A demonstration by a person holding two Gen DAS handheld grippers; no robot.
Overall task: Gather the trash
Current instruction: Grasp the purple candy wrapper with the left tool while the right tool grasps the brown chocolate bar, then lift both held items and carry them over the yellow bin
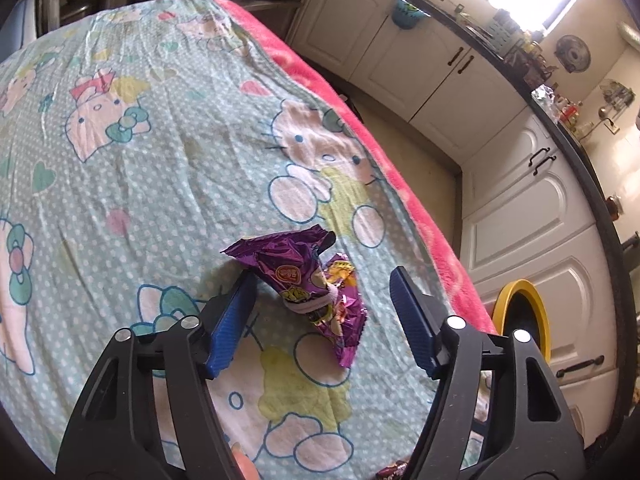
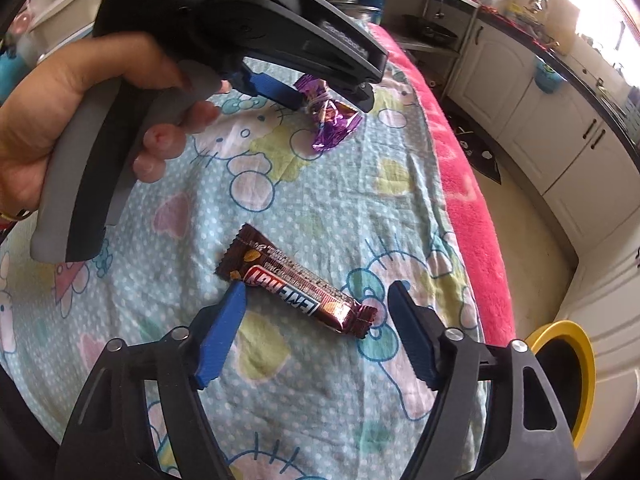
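My left gripper (image 1: pixel 324 280) stands apart around the purple wrapper (image 1: pixel 308 284), frame centre; right gripper (image 2: pixel 316 296) likewise straddles the brown bar wrapper (image 2: pixel 296 280), neither gripped.

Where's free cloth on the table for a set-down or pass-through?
Free: the wide patterned cloth beyond and to the picture-left of the purple wrapper, up to the pots. Also the strip between purple wrapper and brown bar wrapper. Crowded: around both wrappers, each sitting between an open claw's fingers.
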